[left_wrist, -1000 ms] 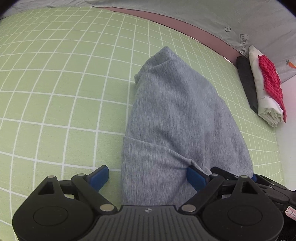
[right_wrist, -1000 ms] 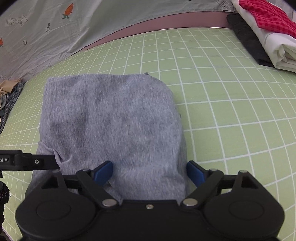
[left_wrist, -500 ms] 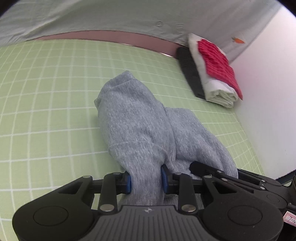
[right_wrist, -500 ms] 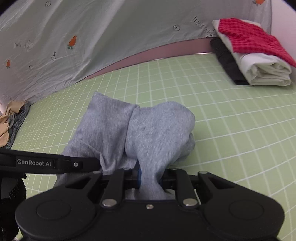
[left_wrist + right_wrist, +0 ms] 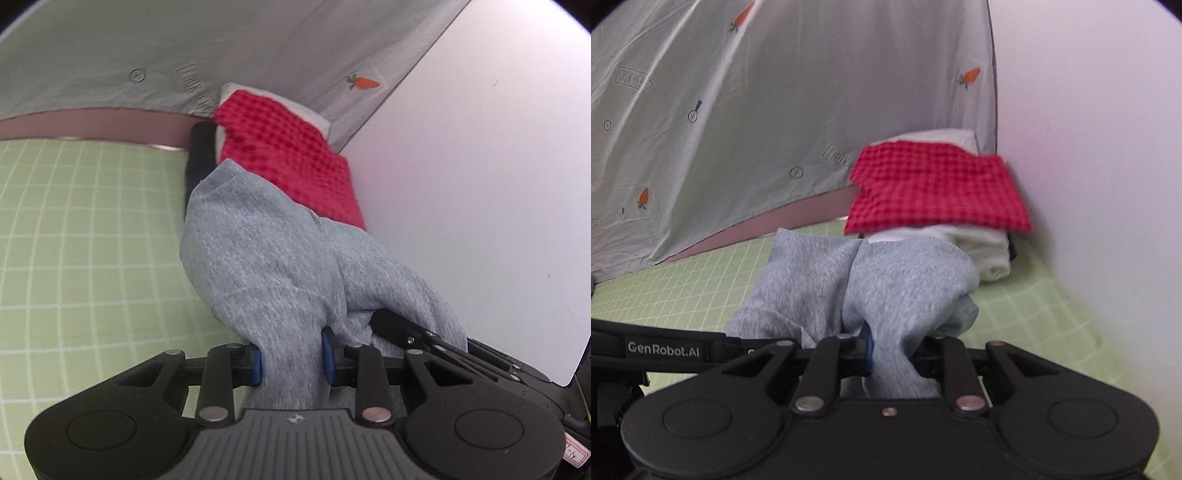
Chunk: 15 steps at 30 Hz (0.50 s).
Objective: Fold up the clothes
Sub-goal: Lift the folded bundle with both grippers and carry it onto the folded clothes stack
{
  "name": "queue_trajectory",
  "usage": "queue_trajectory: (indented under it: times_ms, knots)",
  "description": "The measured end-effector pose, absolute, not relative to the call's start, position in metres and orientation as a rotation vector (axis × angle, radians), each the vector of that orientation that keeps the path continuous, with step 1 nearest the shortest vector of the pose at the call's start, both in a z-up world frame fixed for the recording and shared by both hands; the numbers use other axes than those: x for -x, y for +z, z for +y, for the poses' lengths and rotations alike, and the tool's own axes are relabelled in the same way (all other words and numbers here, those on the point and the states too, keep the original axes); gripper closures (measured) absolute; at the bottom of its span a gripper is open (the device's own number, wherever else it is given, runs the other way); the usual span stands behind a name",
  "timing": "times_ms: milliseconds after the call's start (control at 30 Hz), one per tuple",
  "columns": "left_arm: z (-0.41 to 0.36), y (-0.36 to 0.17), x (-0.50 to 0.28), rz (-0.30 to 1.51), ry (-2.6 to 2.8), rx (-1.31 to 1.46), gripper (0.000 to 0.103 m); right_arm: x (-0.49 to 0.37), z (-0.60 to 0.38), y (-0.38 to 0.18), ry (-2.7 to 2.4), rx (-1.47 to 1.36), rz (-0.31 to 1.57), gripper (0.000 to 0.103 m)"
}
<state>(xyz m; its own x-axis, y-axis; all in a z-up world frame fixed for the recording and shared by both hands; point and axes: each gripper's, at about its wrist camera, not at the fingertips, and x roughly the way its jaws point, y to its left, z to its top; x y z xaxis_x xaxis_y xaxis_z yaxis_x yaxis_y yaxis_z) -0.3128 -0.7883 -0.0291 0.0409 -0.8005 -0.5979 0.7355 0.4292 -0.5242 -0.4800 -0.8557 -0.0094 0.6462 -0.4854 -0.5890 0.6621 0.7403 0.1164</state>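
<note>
A folded grey garment (image 5: pixel 273 251) hangs lifted above the green gridded mat (image 5: pixel 74 229). My left gripper (image 5: pixel 291 356) is shut on its near edge, the blue pads pressing the cloth from both sides. My right gripper (image 5: pixel 890 354) is shut on the same grey garment (image 5: pixel 886 280), a bunch of cloth squeezed between its fingers. The far end of the garment reaches over the front of a stack of folded clothes with a red checked piece (image 5: pixel 291 155) on top. That red checked piece (image 5: pixel 934 192) lies on white folded cloth (image 5: pixel 975 247).
A white wall (image 5: pixel 480 184) stands right of the stack, close to it. A grey sheet with carrot prints (image 5: pixel 738 129) hangs behind the mat (image 5: pixel 683 288). A black folded piece (image 5: pixel 201 147) lies at the bottom of the stack. The other gripper's black arm (image 5: pixel 661 349) crosses the lower left.
Both grippers shut on the grey garment's near edge, lifted it off the mat and carried it toward the stack of folded clothes by the wall.
</note>
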Motion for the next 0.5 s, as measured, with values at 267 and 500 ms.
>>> queue_trajectory:
  times_ms: [267,500]
  knots:
    - [-0.898,0.049,0.254,0.778,-1.208,0.185,0.069,0.458,-0.982,0.066,-0.639,-0.241,0.333,0.086]
    - [-0.973,-0.009,0.186,0.746,-0.904,-0.069,0.021,0.363,-1.098,0.009,-0.747,-0.312,0.399,0.059]
